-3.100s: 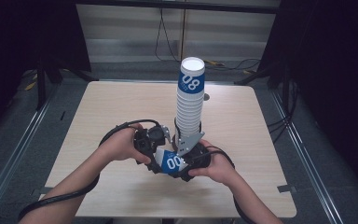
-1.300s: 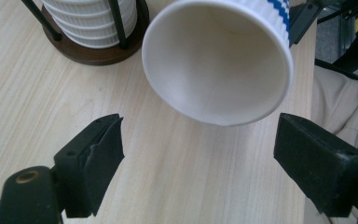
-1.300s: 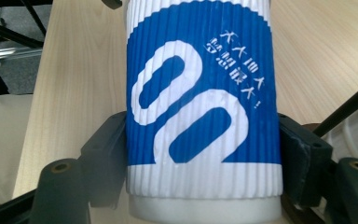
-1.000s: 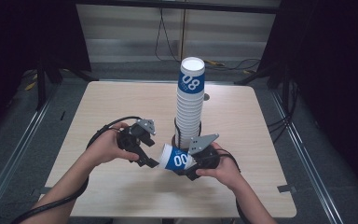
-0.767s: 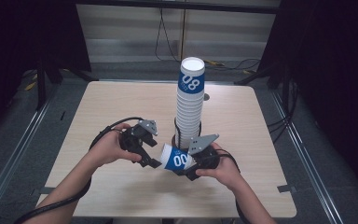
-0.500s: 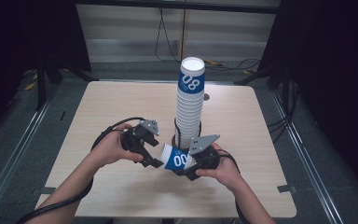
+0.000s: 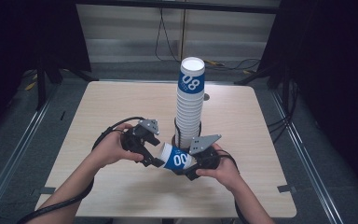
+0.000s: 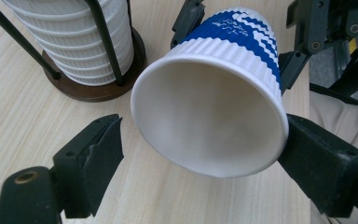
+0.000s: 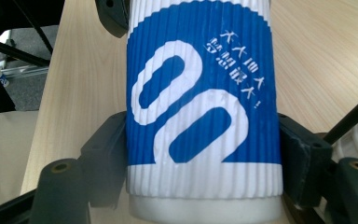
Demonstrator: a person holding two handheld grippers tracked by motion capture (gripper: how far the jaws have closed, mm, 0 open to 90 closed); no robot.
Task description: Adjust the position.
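Above wooden table (image 7: 98, 102), cup (image 7: 176, 157) lies level, mouth toward left gripper (image 7: 150, 159).

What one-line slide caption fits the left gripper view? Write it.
Open left gripper faces the mouth of a blue-and-white paper cup held sideways by the right gripper, beside the stacked cups in a holder.

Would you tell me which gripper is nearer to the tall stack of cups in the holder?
Right. The right gripper, clamped on the blue cup, sits just in front of the cup stack; the left gripper is further to the stack's left.
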